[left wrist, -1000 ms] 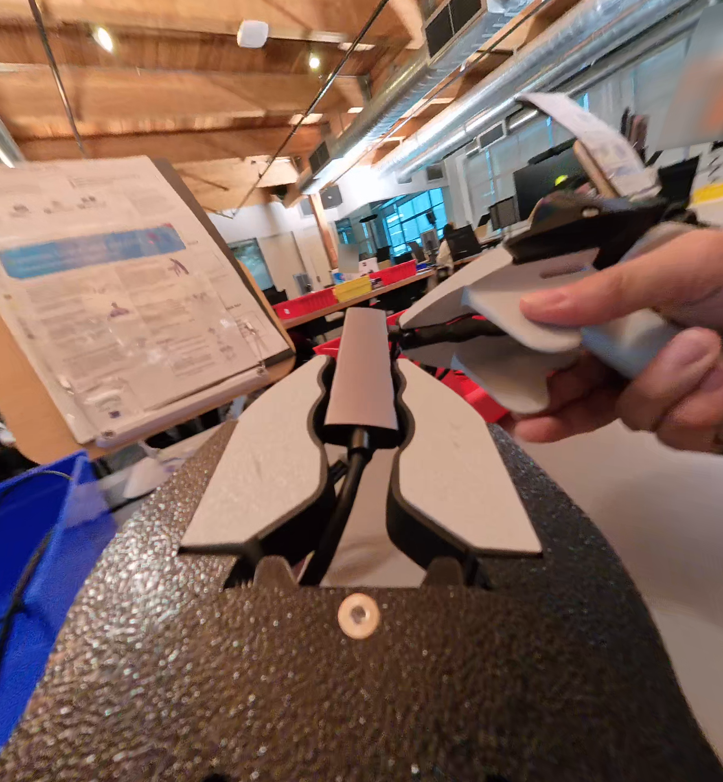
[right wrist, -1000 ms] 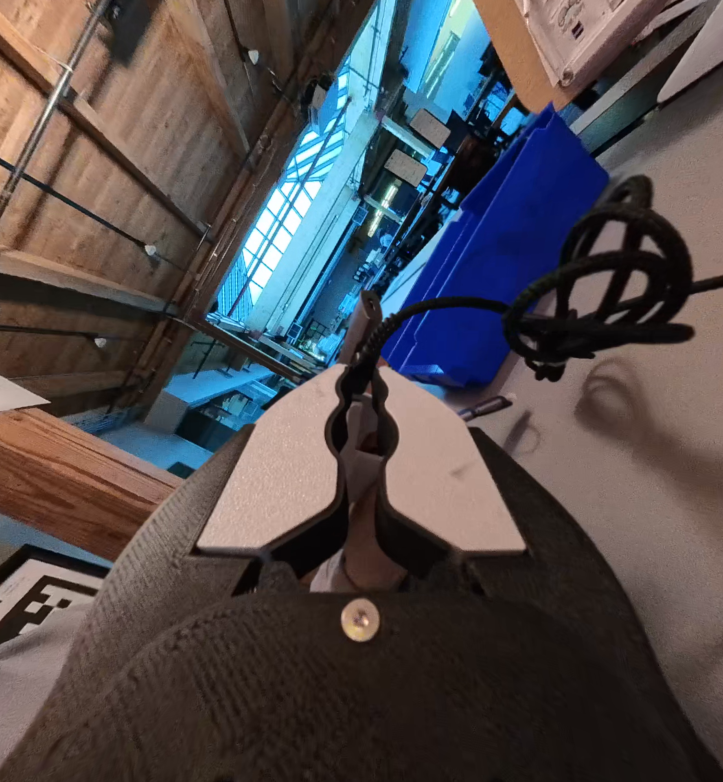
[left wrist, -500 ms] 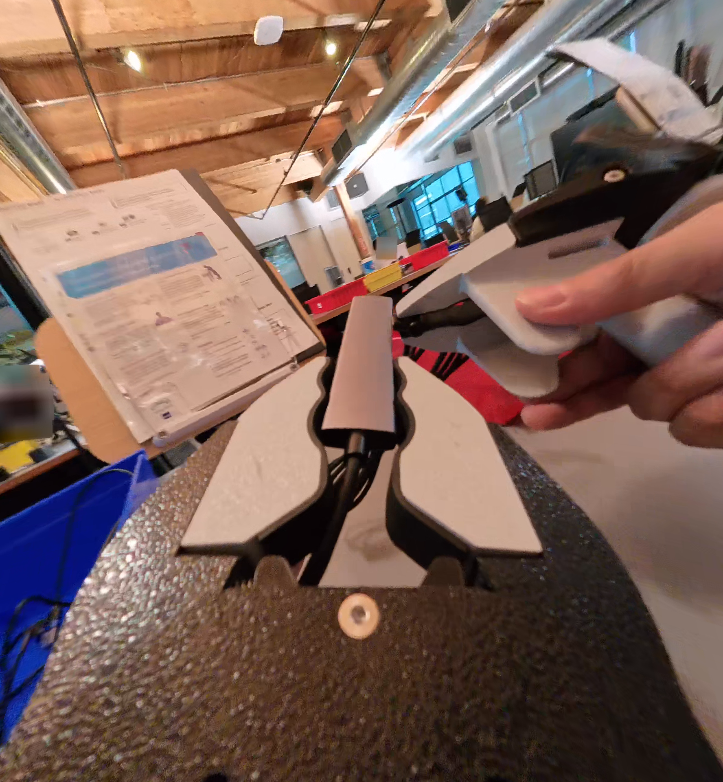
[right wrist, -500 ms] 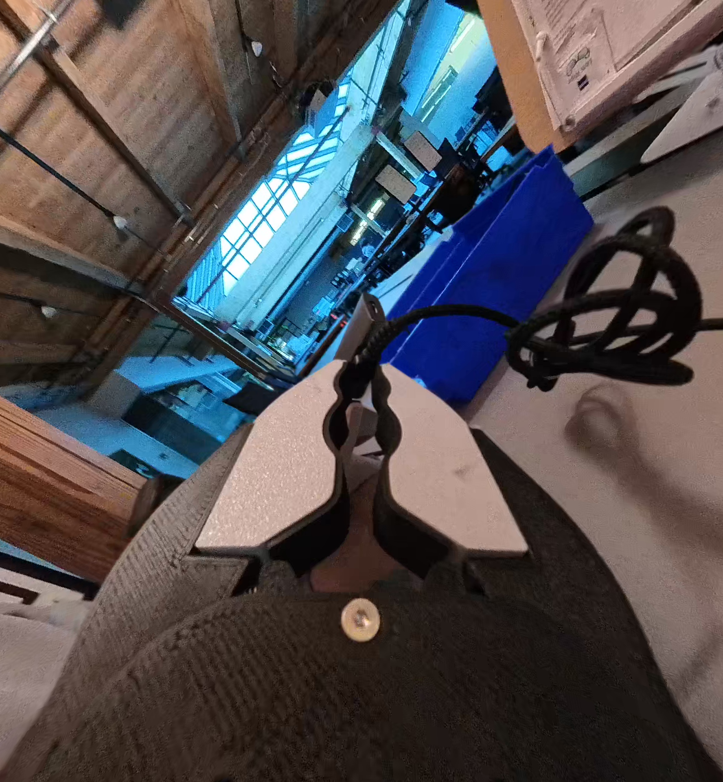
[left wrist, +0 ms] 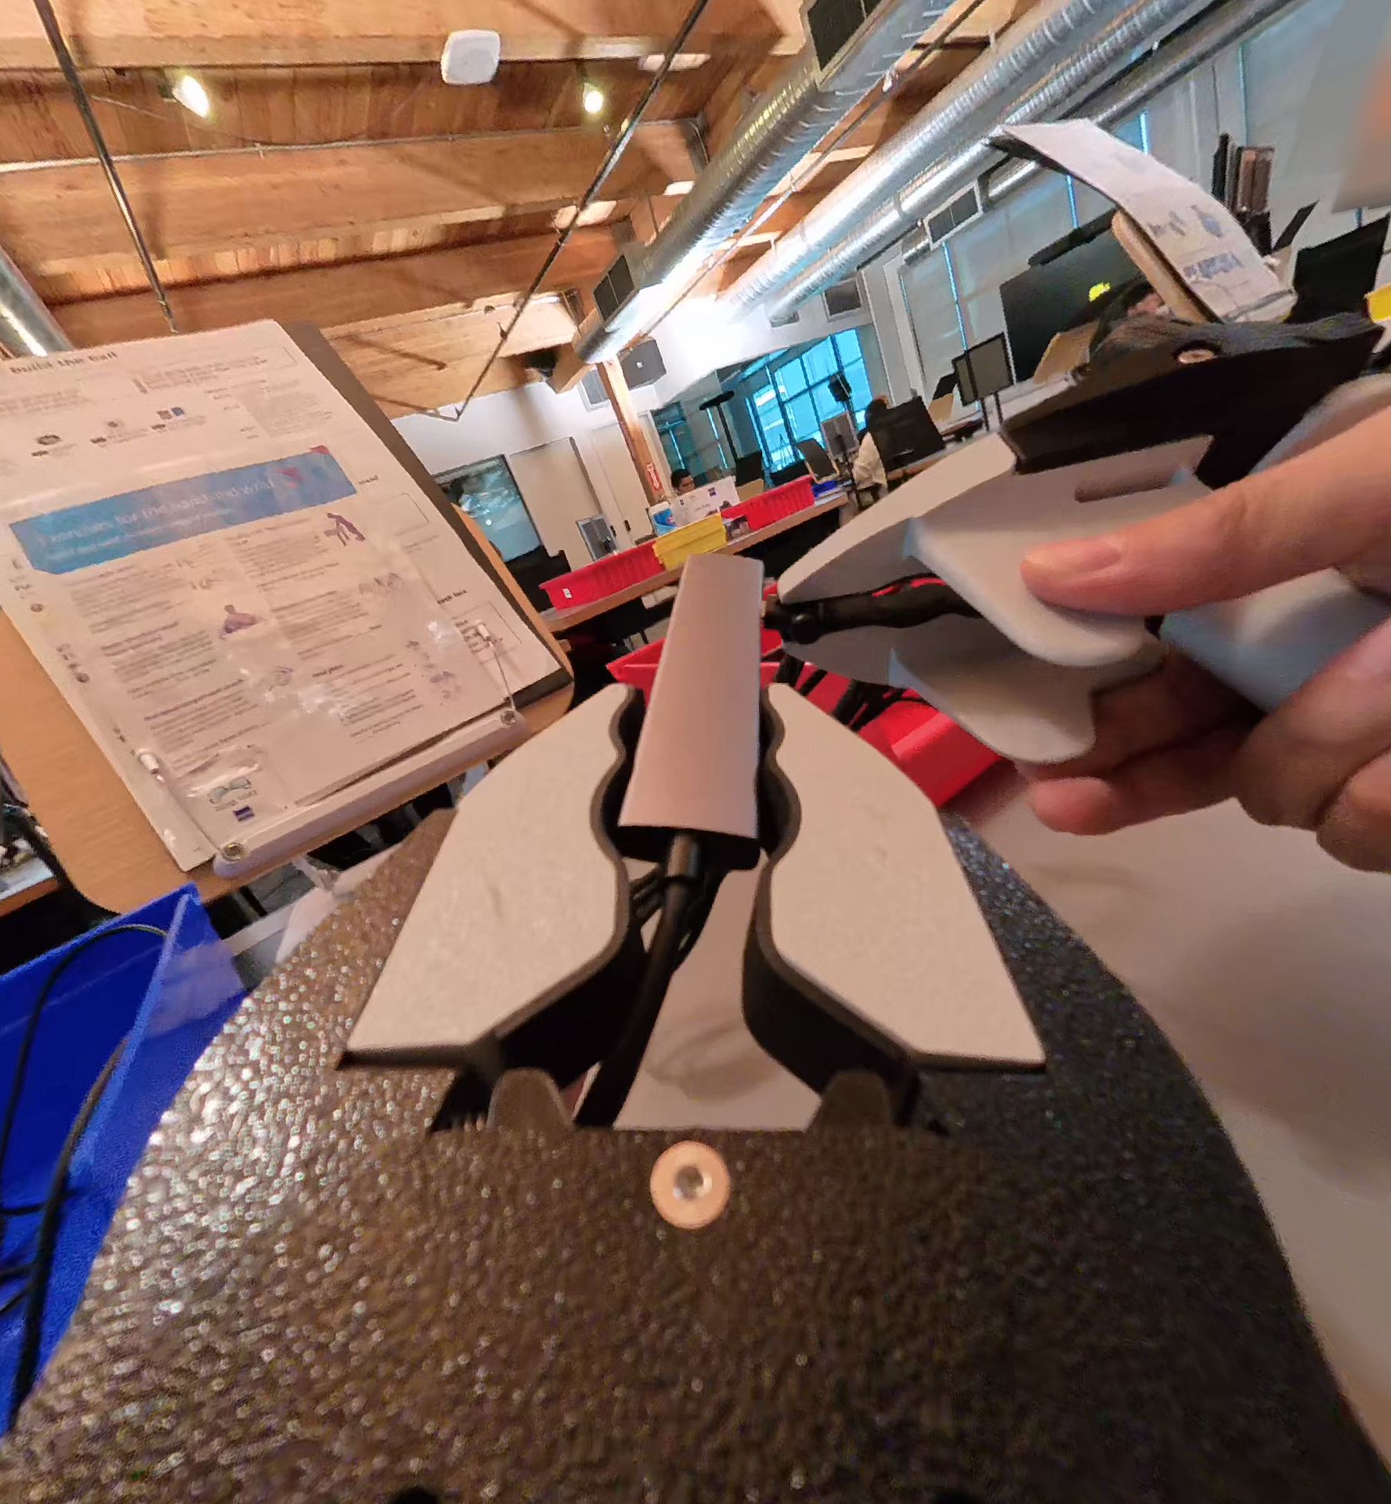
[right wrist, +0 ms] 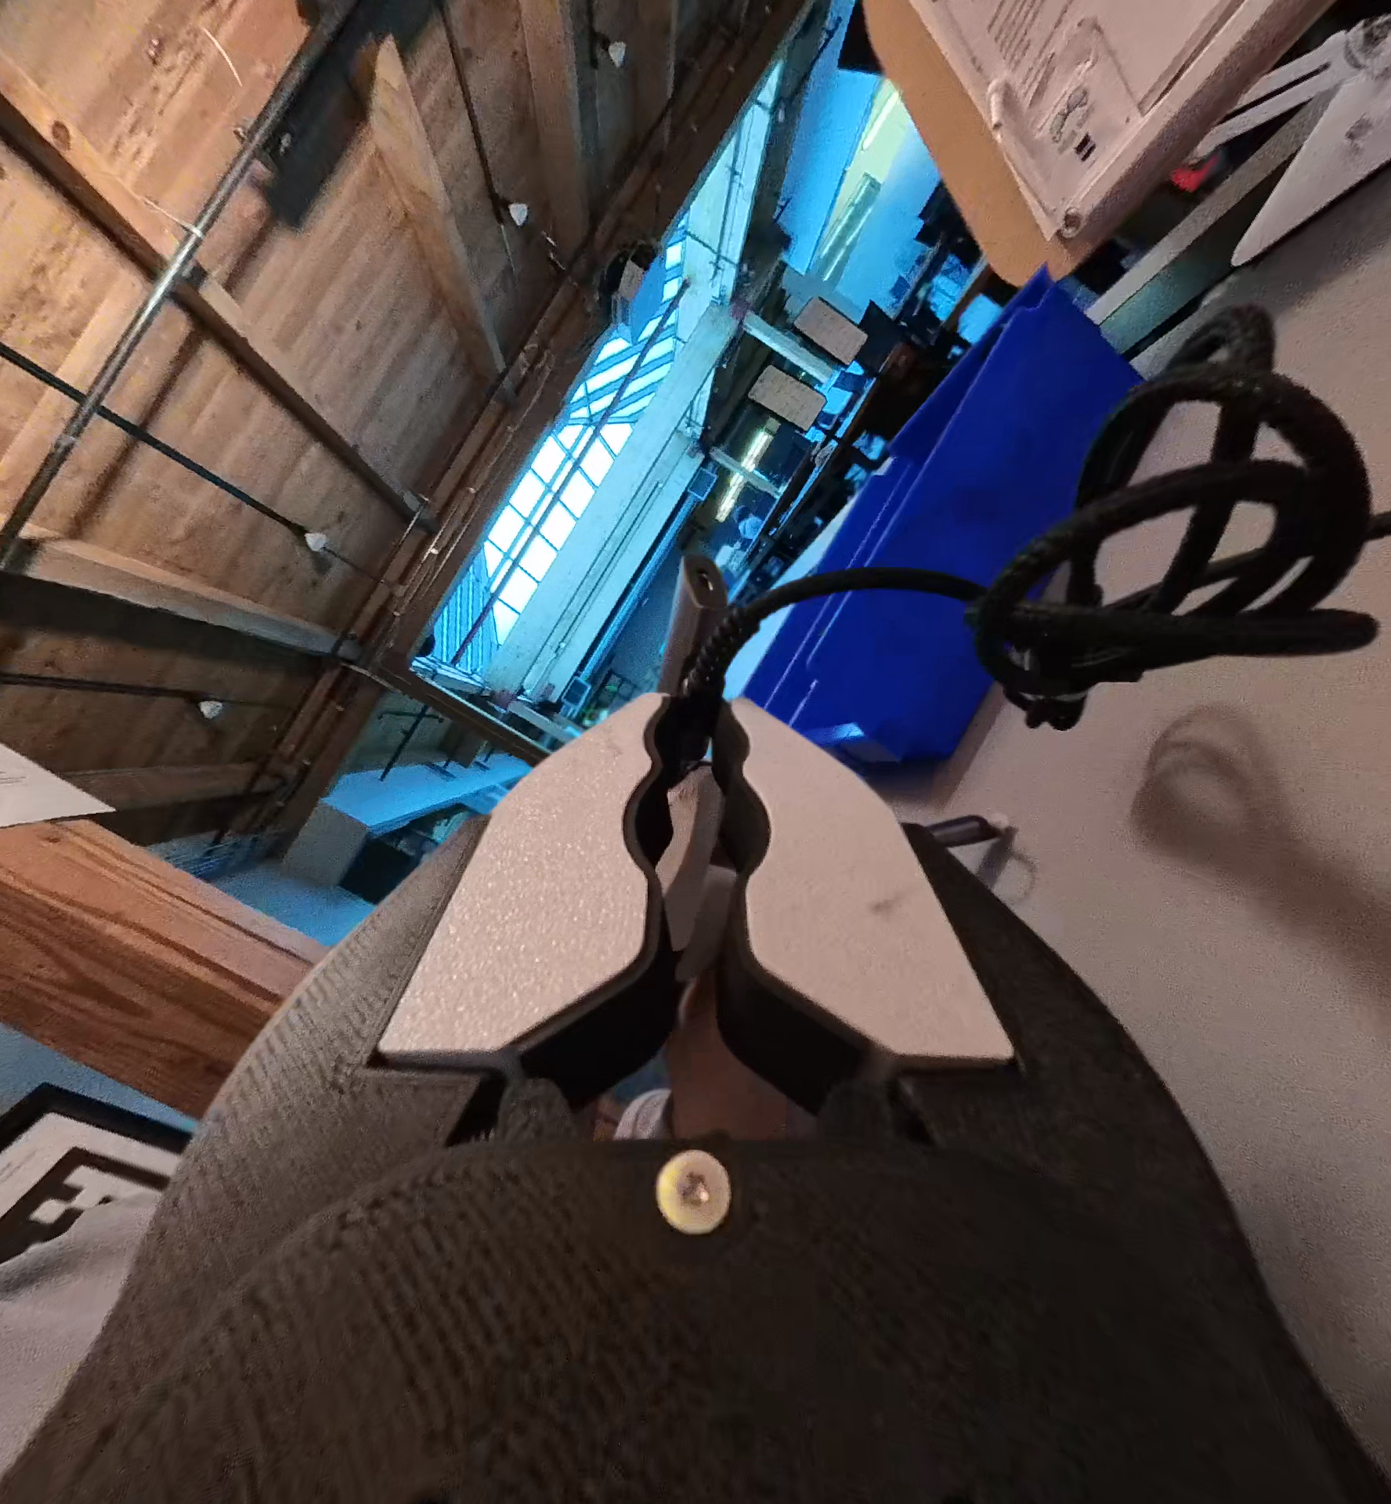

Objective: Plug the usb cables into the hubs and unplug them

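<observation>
Hub (left wrist: 696, 692), grey and slim, stood lifted off the table (left wrist: 1245, 1017), clamped between the left gripper (left wrist: 696, 732) jaws, its own black lead hanging below. Right gripper (right wrist: 696, 732) pinched the braided black cable (right wrist: 839, 582) at its plug end, right against the hub's side; the slack lay coiled beside a blue bin (right wrist: 920, 586).
</observation>
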